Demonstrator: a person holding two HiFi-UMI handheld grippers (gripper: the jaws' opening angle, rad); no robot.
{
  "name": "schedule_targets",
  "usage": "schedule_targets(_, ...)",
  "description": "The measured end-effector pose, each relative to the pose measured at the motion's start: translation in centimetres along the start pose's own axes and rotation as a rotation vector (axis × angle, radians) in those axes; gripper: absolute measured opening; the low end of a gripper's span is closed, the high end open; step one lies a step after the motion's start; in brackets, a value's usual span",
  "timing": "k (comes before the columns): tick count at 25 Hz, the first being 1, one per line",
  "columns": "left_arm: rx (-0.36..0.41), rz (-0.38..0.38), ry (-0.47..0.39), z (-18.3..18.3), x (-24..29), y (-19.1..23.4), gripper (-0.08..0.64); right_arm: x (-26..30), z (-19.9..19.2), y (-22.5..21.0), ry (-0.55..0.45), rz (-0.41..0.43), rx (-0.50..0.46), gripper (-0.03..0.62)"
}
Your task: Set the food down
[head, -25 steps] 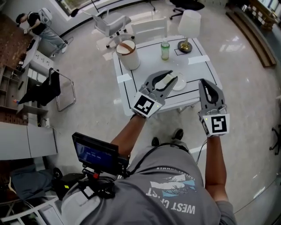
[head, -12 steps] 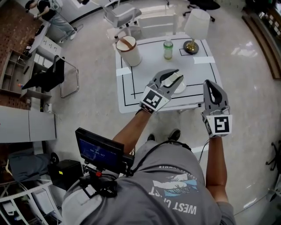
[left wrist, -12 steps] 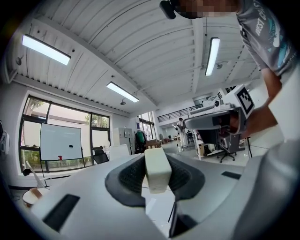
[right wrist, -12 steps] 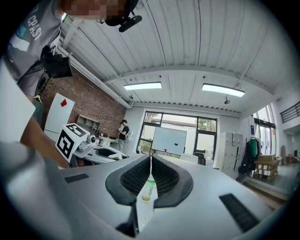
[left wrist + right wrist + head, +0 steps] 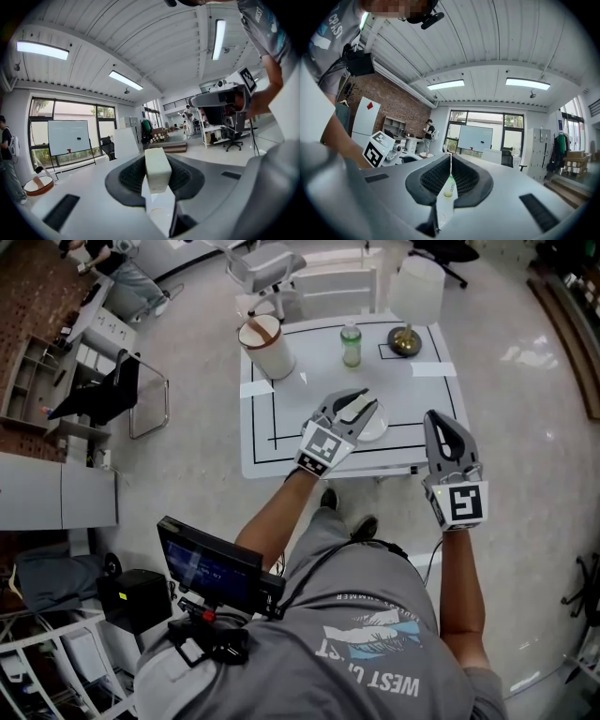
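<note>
Food (image 5: 157, 169) is a pale cream block clamped in the left gripper (image 5: 365, 401).

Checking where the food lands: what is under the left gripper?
A white plate on the table; the left gripper and its pale food block cover most of it.

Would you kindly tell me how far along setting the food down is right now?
Done: the pale food block is gripped and sits over the white plate on the table. In hand: the left gripper clamps it. Remaining: probably lowering it onto the plate and opening the jaws. The right gripper is shut and empty.
</note>
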State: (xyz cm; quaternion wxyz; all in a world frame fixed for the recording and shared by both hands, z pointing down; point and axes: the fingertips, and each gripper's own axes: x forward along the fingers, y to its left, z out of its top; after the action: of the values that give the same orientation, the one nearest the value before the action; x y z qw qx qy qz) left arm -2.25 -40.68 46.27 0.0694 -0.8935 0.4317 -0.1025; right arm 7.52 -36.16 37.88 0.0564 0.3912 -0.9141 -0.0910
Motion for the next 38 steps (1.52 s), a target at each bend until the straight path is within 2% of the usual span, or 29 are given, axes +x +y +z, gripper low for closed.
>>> schedule_targets(9,0.018,-0.026,0.158,-7.2,3.2,0.8,0.106,1.7,-2.6,-0.3,0.062,0.015,0.024,0.008)
schedule_targets(15,0.032,-0.051,0.232,-11.1,4.8,0.8,0.106,2.2,-4.6,-0.5,0.106,0.013,0.047,0.008)
schedule_targets(25,0.047,-0.087,0.322,-15.5,6.4,0.6,0.106,2.5,-6.8,-0.5,0.153,0.008,0.067,0.008)
schedule_targets(38,0.113,-0.147,0.448,-20.3,8.3,-0.7,0.106,1.8,-9.0,-1.8,0.197,-0.014,0.082,0.008)
